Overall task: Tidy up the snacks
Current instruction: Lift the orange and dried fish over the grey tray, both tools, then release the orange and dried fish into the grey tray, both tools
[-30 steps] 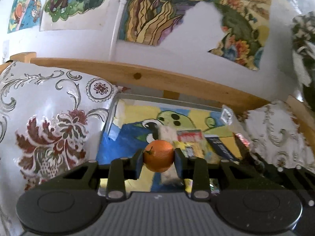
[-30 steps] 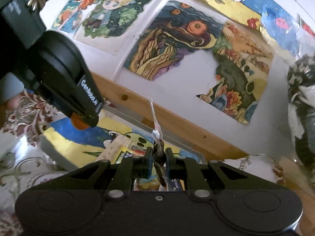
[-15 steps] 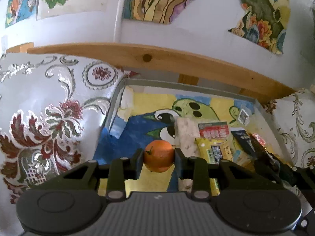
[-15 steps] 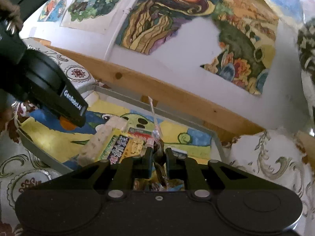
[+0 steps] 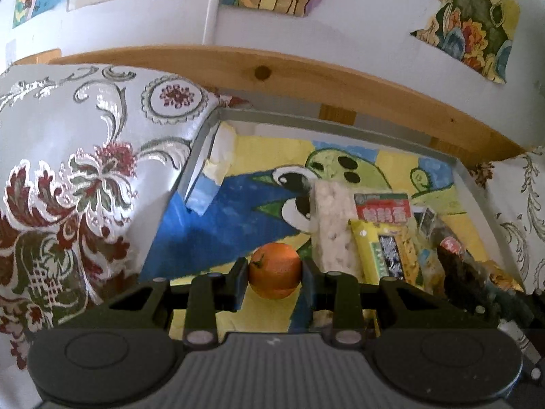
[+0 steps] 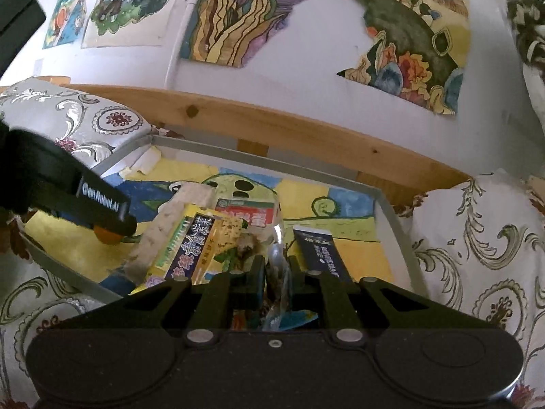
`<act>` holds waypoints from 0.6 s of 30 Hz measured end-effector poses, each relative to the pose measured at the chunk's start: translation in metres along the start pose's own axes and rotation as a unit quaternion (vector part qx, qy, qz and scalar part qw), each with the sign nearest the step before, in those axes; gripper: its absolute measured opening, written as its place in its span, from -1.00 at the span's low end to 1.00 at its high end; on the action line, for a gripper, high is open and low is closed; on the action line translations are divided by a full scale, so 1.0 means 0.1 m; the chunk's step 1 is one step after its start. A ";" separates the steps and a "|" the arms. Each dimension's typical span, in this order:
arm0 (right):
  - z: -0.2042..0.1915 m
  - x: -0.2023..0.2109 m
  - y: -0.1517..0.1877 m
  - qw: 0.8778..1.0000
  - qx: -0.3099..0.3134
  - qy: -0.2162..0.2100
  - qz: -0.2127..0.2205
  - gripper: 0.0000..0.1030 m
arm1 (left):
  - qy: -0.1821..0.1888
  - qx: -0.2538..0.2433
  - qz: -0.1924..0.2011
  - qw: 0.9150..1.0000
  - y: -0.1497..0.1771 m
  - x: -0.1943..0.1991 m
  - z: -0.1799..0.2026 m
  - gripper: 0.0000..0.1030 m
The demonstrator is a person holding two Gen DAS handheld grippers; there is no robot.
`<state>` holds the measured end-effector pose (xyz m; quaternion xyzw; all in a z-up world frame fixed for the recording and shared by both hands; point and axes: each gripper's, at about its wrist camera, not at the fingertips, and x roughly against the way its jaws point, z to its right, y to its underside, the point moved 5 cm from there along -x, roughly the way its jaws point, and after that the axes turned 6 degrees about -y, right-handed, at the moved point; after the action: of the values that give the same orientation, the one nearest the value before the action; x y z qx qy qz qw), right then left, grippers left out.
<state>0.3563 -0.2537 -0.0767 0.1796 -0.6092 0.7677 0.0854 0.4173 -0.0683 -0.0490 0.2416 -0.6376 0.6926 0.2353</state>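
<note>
Snacks: sorted into a grey-rimmed tray (image 5: 340, 126) w/ a painted cartoon liner, resting on patterned fabric below a wooden rail; type of support under the fabric not visible. Left tongs (image 5: 274, 274) pinch a small orange (image 5: 275, 269) across its middle, held over the tray's bare left portion, just beside the puffed-rice bar (image 5: 332, 225). Right tongs (image 6: 276, 274) are pressed onto a clear crinkly wrapper (image 6: 277, 238); contents hard to read, dark and lumpy. Already in the tray, approx. side by side: rice bar, yellow packet (image 6: 190, 248), red-label packet (image 6: 248, 213), dark blue packet (image 6: 322, 252). Handling, est.: orange is round, firm, moderately heavy for its size; peel gives slightly, so grip at the widest part holds OK, but it will roll once freed; set down against the rice bar or in a flat spot. Wrapper is light, slippery film w/ no stiffness; pinch at the gathered seal end, not mid-body, else it slides or crushes contents. Rice bar is prob. brittle; avoid pressing the orange into it. Flat packets are light, semi-stiff; take by an edge.
</note>
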 end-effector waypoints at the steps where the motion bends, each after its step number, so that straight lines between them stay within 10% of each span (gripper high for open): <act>1: 0.00 0.00 0.00 1.000 -0.002 -0.003 -0.001 -0.74 | 0.000 0.001 -0.004 1.000 0.02 -0.01 0.00 -0.29; 8: -0.02 0.00 0.01 1.000 -0.003 -0.005 0.004 -0.58 | 0.004 0.005 -0.010 1.000 0.05 -0.02 -0.01 -0.26; 14: -0.03 0.03 0.00 1.000 -0.008 -0.008 0.005 -0.34 | -0.004 0.014 -0.002 1.000 0.03 0.07 -0.01 0.18; 18: 0.00 0.08 -0.03 1.000 -0.015 -0.004 0.016 0.23 | -0.009 0.022 0.007 1.000 -0.01 0.18 -0.03 0.56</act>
<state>0.3494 -0.2533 -0.0713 0.1714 -0.6239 0.7589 0.0738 0.4041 -0.0653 -0.0372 0.2486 -0.6260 0.7058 0.2195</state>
